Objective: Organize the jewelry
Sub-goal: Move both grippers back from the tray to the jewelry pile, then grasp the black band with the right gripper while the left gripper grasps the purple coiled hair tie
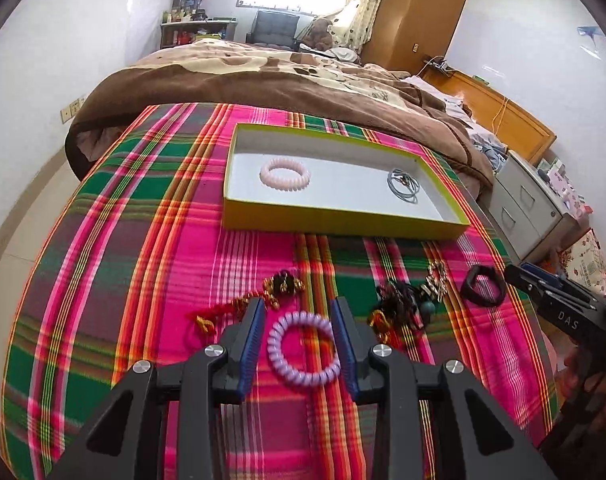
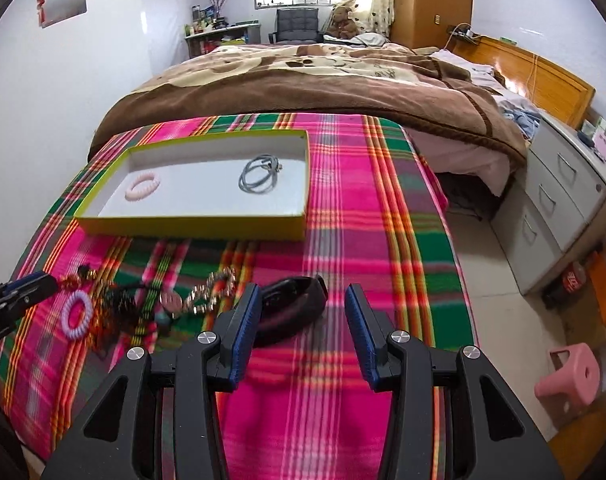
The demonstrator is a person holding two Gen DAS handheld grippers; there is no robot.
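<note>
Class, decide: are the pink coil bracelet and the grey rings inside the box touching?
Apart. The left wrist view shows bare white floor of the box between the pink coil bracelet and the grey rings.

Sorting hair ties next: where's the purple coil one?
Left wrist view: the purple coil tie lies on the plaid blanket between the open left hand-held gripper fingers.

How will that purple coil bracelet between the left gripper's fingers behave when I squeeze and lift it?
The purple coil bracelet looks like a springy plastic spiral, so it will probably squash into an oval. It seems light and hollow. Its glossy coils might slip on the left gripper, whose jaws stand open around it.
</note>
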